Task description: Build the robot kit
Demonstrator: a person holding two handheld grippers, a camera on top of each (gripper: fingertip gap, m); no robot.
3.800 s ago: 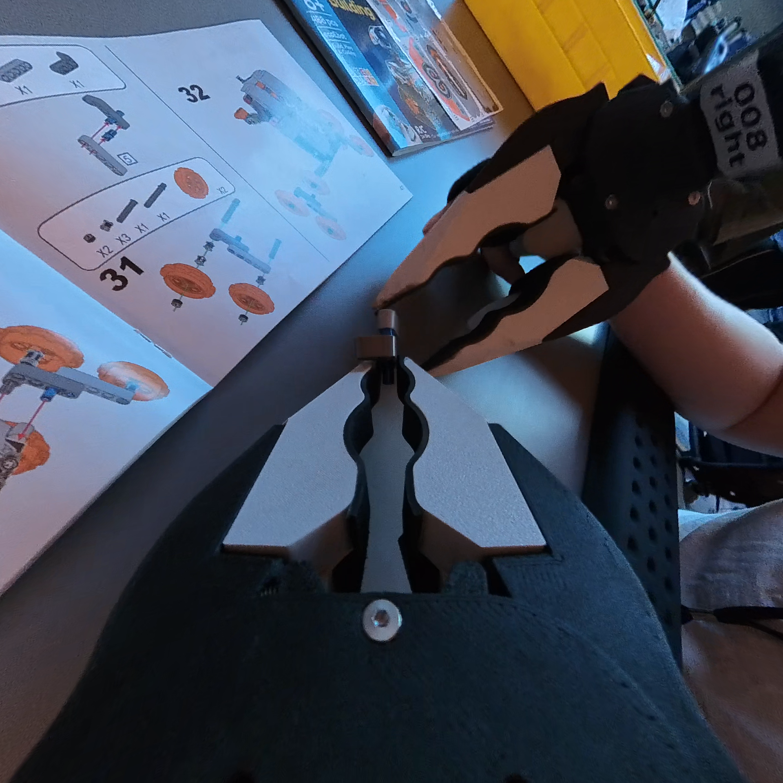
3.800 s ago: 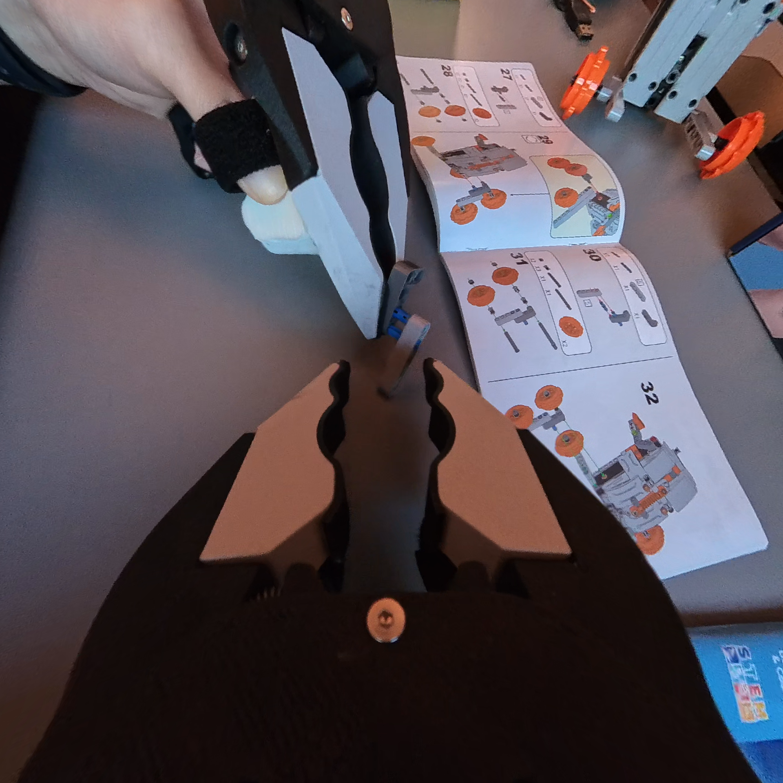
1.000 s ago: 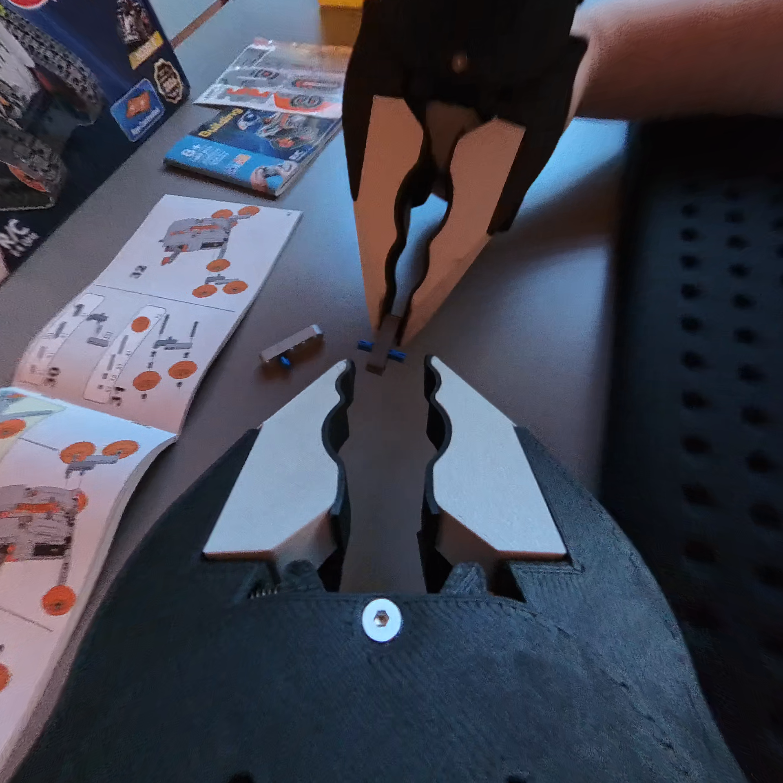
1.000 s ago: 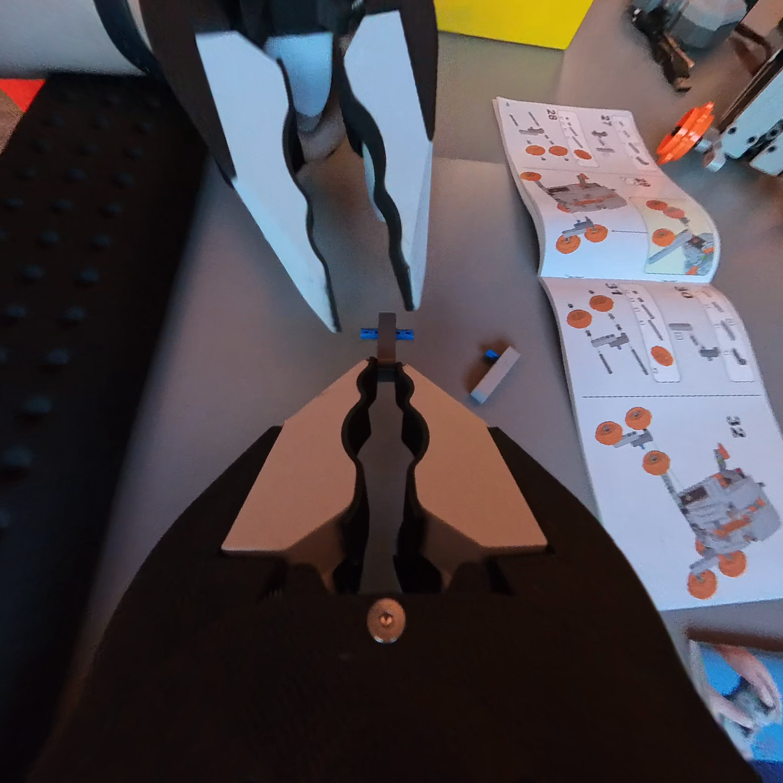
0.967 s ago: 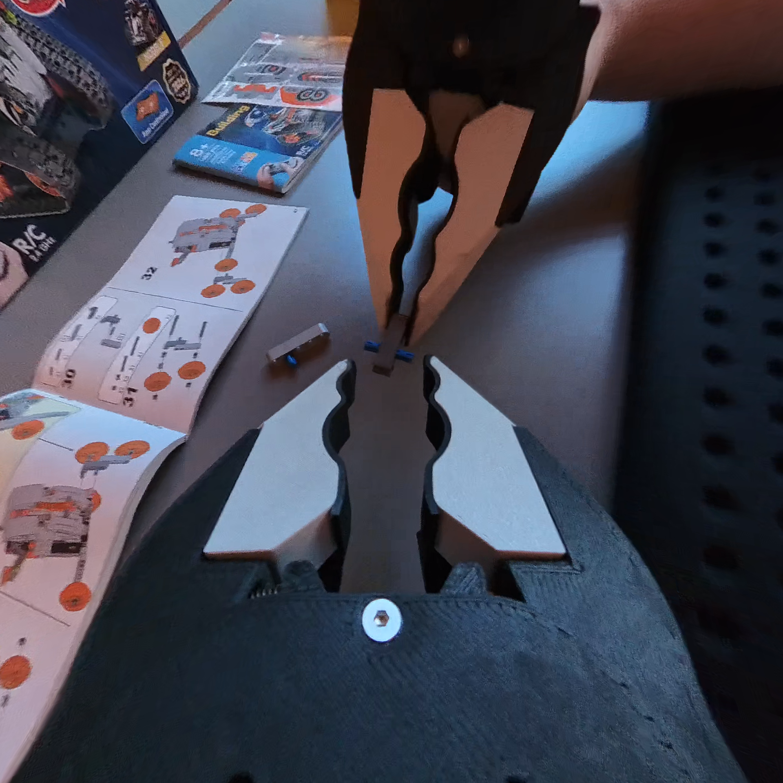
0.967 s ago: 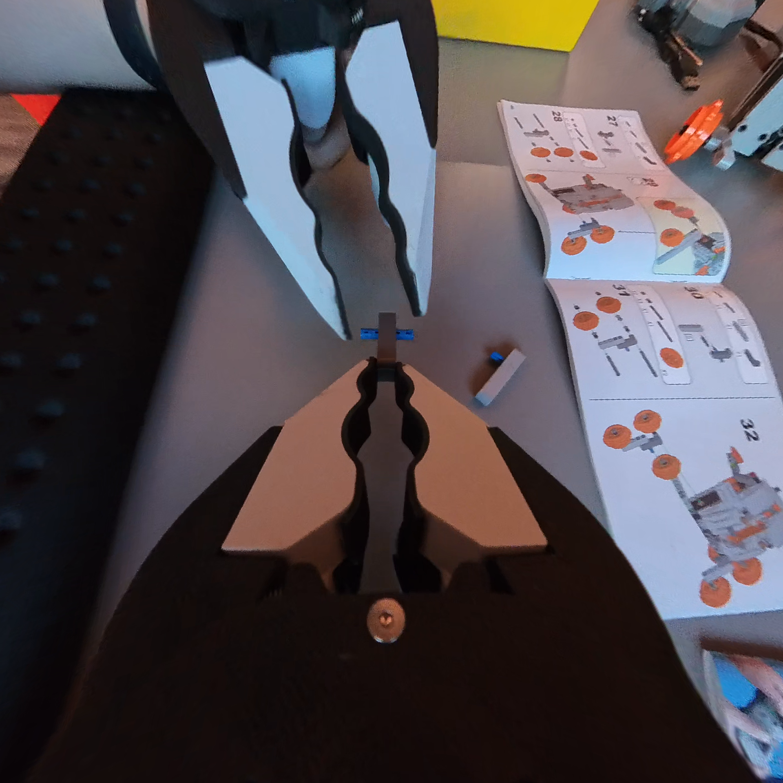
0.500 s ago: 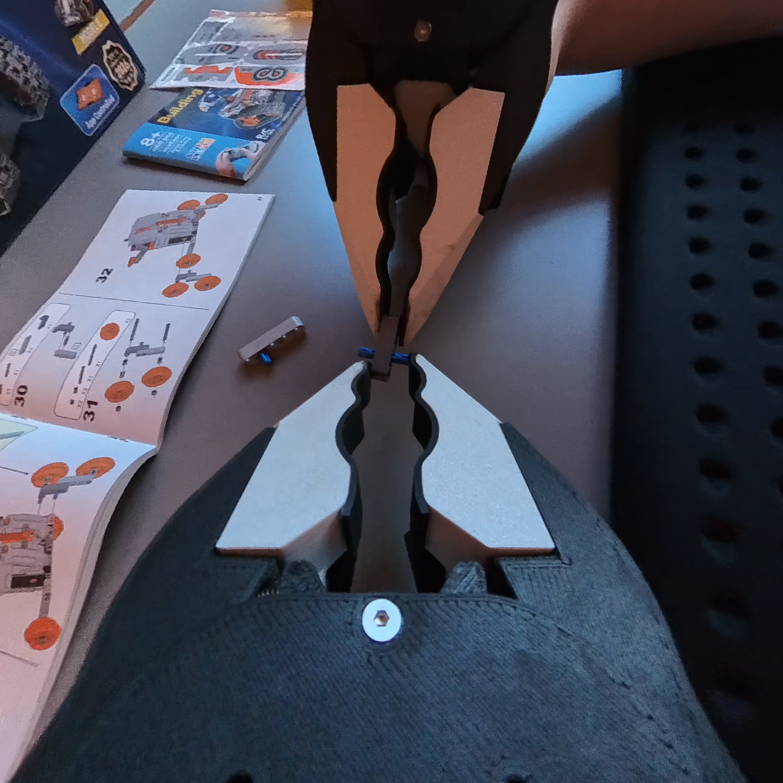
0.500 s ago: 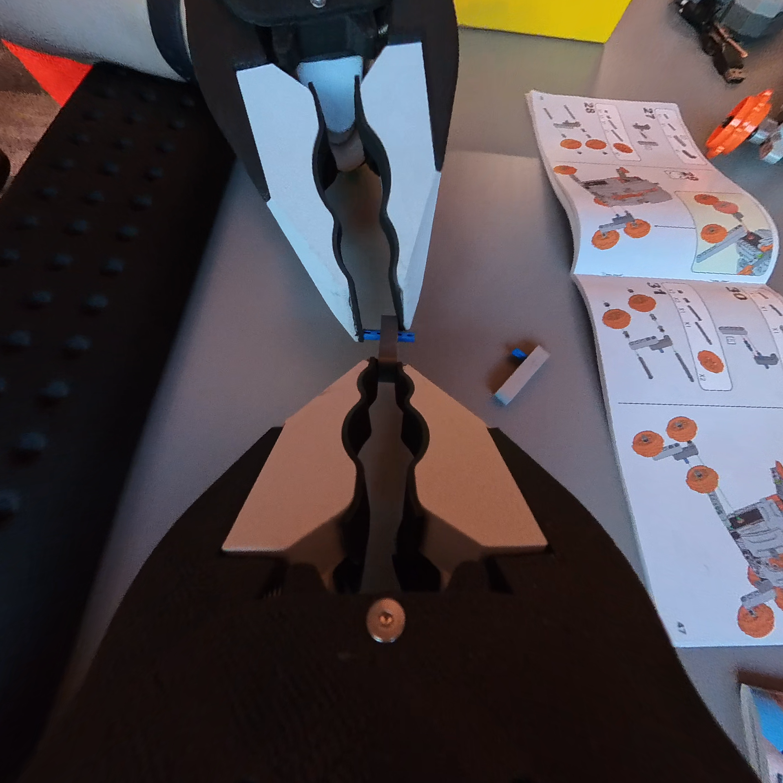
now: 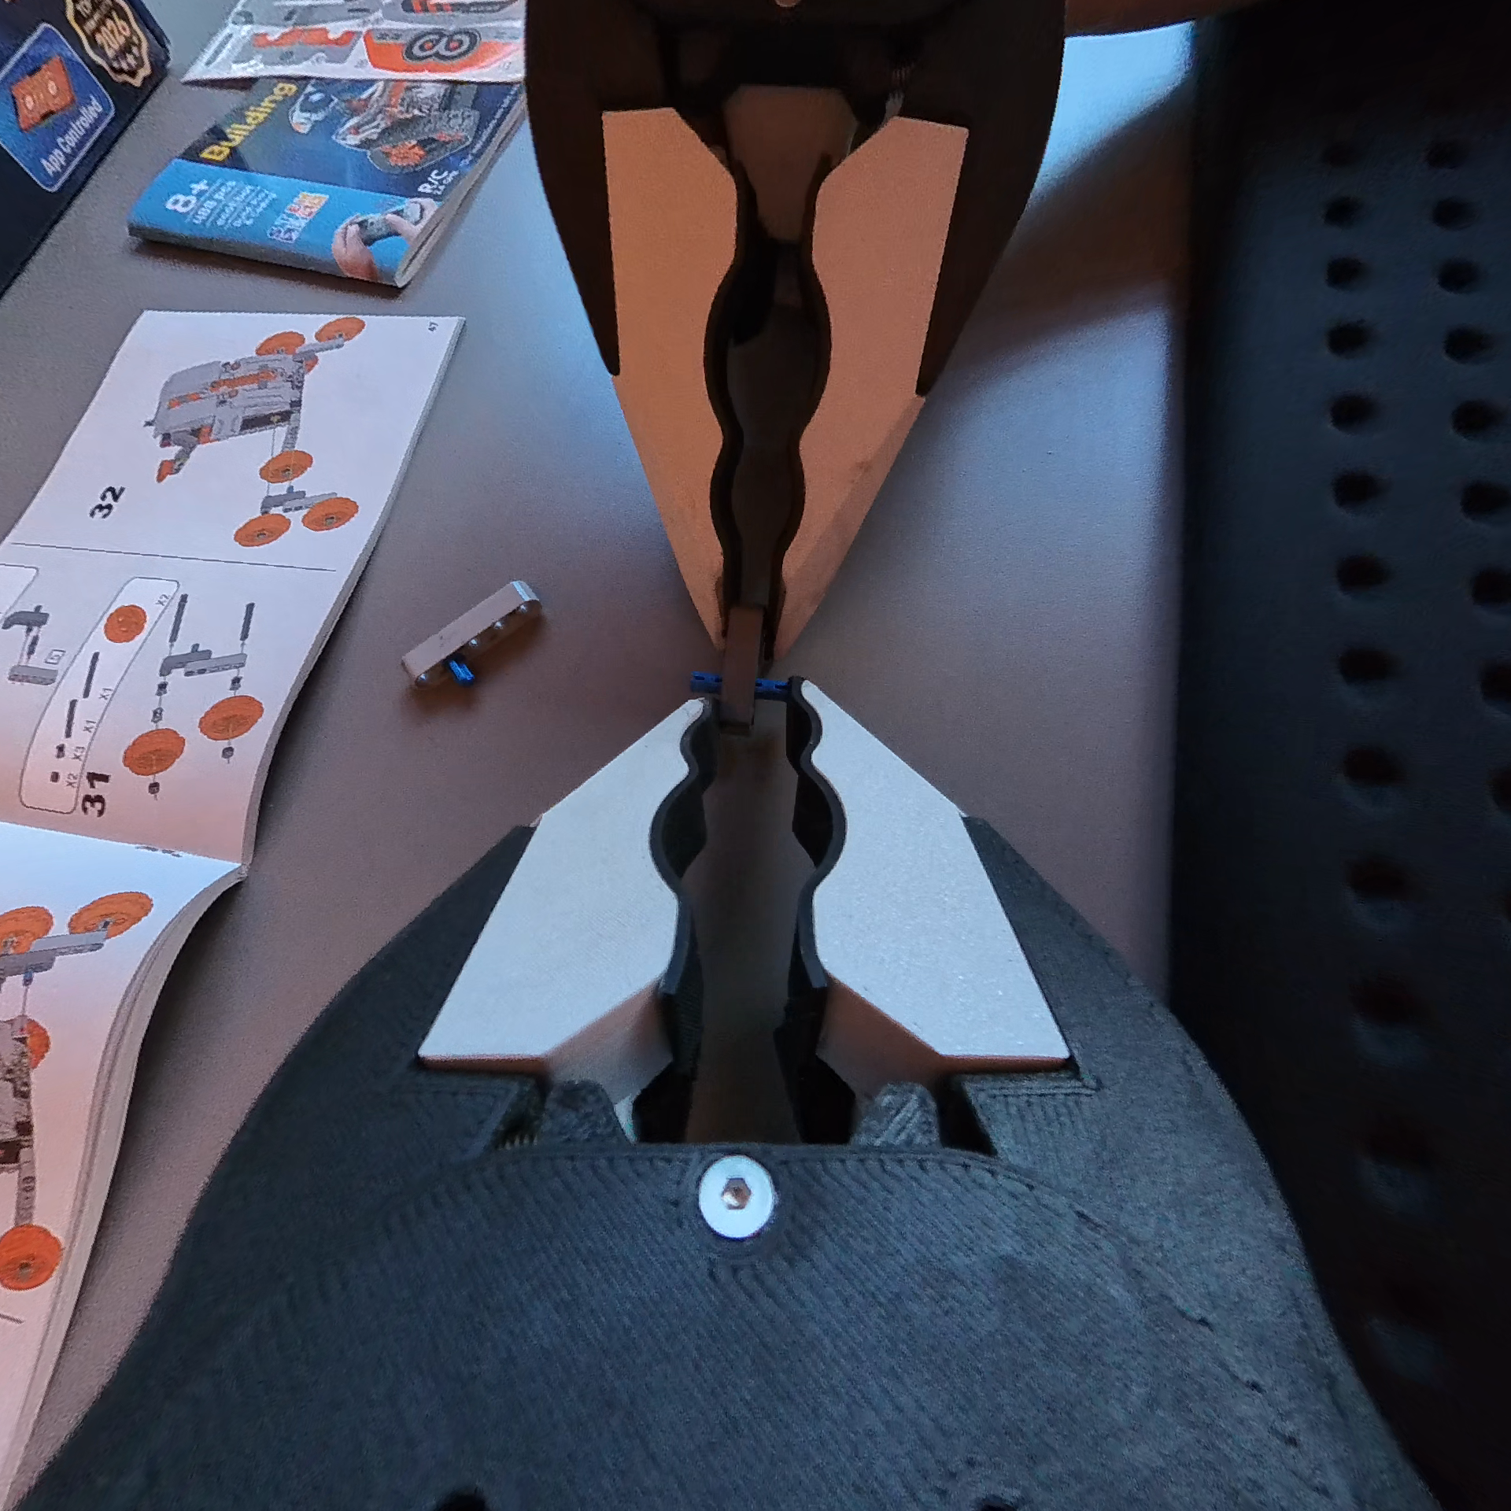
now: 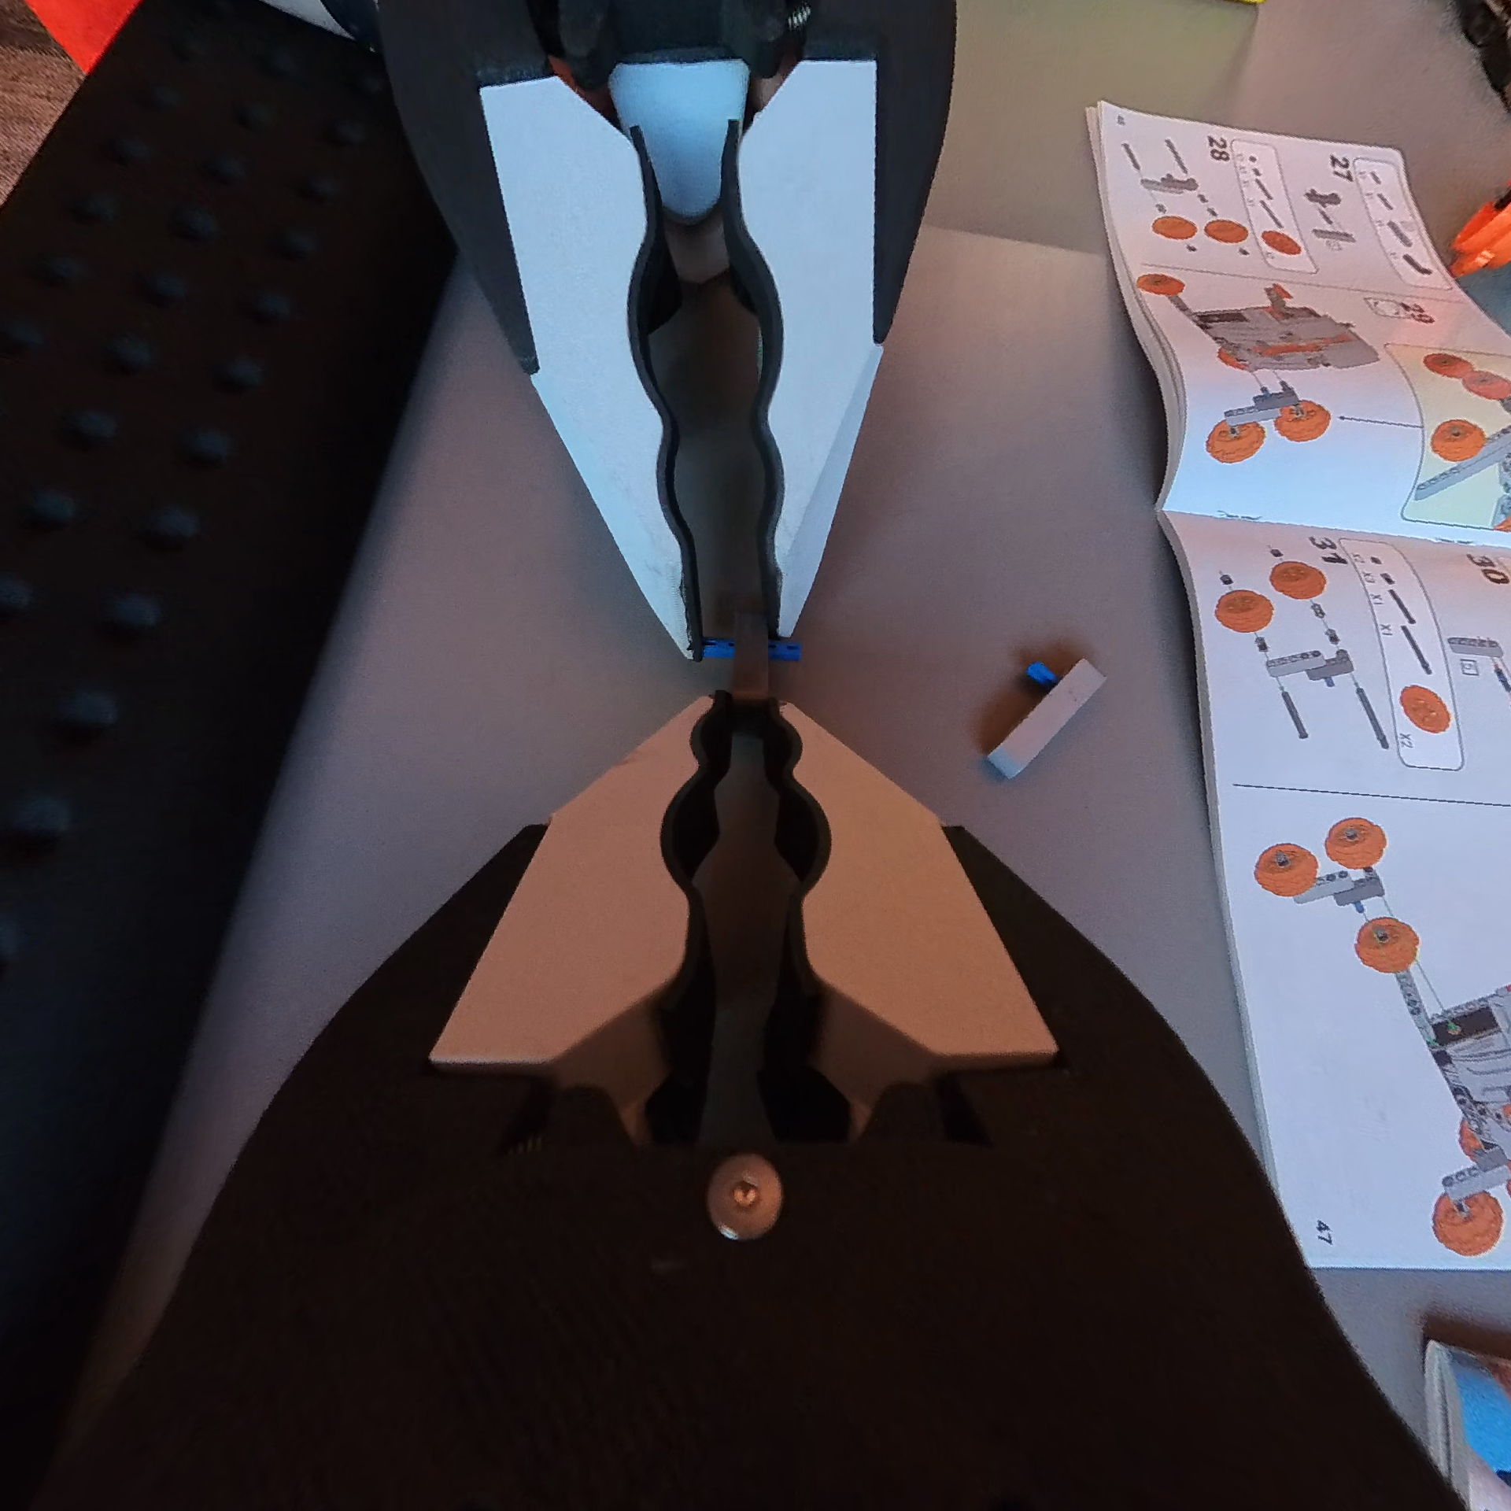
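**Grey beam pinched between two facing grippers**

Grey plastic building beam with a blue cross pin (image 10: 751, 654) sits between the two grippers, tip to tip above the dark grey tabletop (image 10: 507, 572).

Right gripper (image 10: 746, 705): fingers pressed together on the near end of the beam, pinching it; the beam stands out straight ahead of the tips. In the left wrist view the same gripper (image 9: 746, 634) comes in from the top, tips closed on the beam's far end.

Left gripper (image 9: 751, 705): fingers part-spread, a gap between the tips. The beam's end lies within that gap, and the blue pin's ends lie just at the fingertips (image 9: 797, 695). Whether the pads actually press on the pin cannot be told. From the right wrist view the left gripper (image 10: 740, 646) points down toward the camera, its tips on either side of the pin.

Second light grey beam with a blue pin (image 9: 473, 634) lies flat on the table, left of the left gripper's tips, near but apart.

Open white instruction booklet with orange wheel drawings (image 9: 204, 523) lies further left of it. Closed blue-covered booklet (image 9: 327, 188) beyond that.

Black perforated mat (image 9: 1374, 654) runs along the left gripper's right side.
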